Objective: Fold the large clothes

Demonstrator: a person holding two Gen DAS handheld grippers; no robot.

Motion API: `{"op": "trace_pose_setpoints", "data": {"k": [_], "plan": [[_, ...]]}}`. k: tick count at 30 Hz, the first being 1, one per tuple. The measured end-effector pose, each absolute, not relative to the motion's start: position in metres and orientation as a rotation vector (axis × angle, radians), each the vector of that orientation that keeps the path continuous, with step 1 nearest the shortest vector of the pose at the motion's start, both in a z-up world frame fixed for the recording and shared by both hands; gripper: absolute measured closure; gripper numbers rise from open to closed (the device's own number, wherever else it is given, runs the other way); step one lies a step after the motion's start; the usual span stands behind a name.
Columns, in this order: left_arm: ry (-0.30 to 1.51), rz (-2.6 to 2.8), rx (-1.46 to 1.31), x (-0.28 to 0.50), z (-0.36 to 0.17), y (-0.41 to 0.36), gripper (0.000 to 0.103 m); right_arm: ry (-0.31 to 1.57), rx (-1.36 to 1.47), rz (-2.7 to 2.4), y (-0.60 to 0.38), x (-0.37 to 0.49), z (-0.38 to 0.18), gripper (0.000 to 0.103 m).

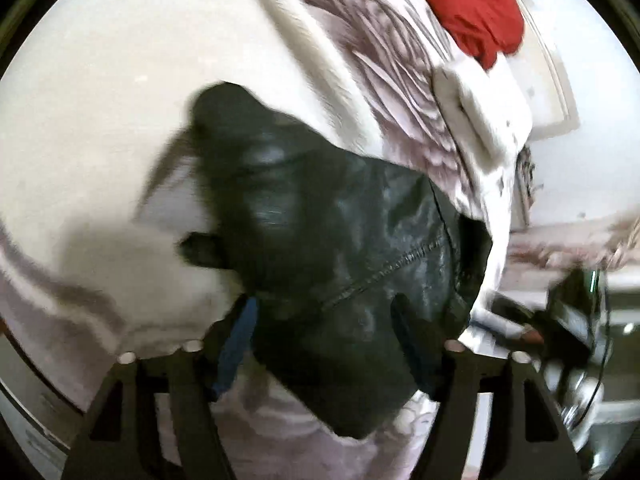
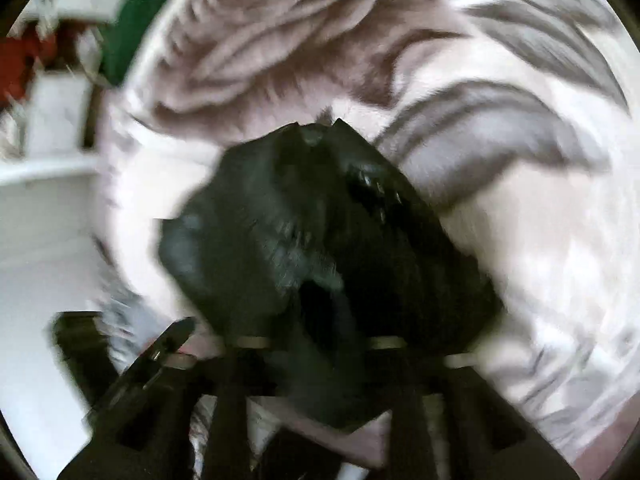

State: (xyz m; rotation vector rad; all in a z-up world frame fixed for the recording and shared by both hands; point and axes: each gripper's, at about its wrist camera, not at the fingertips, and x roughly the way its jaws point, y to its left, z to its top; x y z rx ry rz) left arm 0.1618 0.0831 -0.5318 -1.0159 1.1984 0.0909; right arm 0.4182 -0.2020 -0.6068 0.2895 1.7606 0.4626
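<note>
A black leather-like jacket [image 1: 340,232] is being shown bunched at the centre of both wrist views, lying on a white bedspread [image 1: 100,120] printed with large grey-mauve flowers. In the left wrist view the left gripper [image 1: 324,320] is being held with its jaws spread, the jacket's stitched panel lying between and beyond the two fingers; no pad is seen pressing on the leather, so the tongs are judged released. In the right wrist view, heavily blurred, the right gripper [image 2: 316,344] is likewise being held wide, the dark garment filling the gap between its fingers; whether a pad is touching cannot be told, and the tongs are read as released.

The step in hand is judged to be a regrasp between folds: the garment is being left crumpled, not yet flattened. For the next move, an edge or hem would need to be found and pinched by each gripper, and the stiff, heavy material drawn flat.

A red cloth [image 1: 468,12] is being shown at the upper right of the left view, beside a white folded item [image 1: 480,108]. White furniture and a green object [image 2: 132,36] are being glimpsed at the upper left of the right view.
</note>
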Motion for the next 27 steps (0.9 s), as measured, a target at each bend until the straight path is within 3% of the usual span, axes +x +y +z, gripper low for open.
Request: {"op": "trace_pose_setpoints", "data": {"k": [3,10,11,12,13,15,24,26,27], "plan": [[1.233,0.122,-1.075,0.156,-0.556,0.103,0.028,1.727,0.525,0.396,-0.249,0.377,-0.603,0.025],[1.190,0.099,-1.251,0.182,-0.607,0.115,0.031,1.747,0.940,0.200,-0.300,0.279,-0.692,0.025],[1.161,0.098,-1.241,0.184,-0.605,0.114,0.038,1.722,0.992,0.188,-0.301,0.272,-0.700,0.025],[1.126,0.083,-1.230,0.184,-0.601,0.113,0.072,1.691,1.049,0.182,-0.301,0.267,-0.707,0.025],[1.121,0.070,-1.223,0.184,-0.599,0.112,0.079,1.666,1.086,0.181,-0.296,0.268,-0.714,0.025],[1.087,0.044,-1.247,0.175,-0.593,0.116,0.083,1.610,1.145,0.186,-0.291,0.264,-0.721,0.025],[1.105,0.008,-1.260,0.161,-0.589,0.126,0.083,1.602,1.061,0.215,-0.277,0.279,-0.726,0.023],[1.115,-0.018,-1.291,0.160,-0.593,0.129,0.076,1.619,1.071,0.241,-0.278,0.286,-0.728,0.022],[1.131,-0.023,-1.294,0.161,-0.593,0.128,0.067,1.621,1.072,0.254,-0.278,0.287,-0.729,0.022]]}}
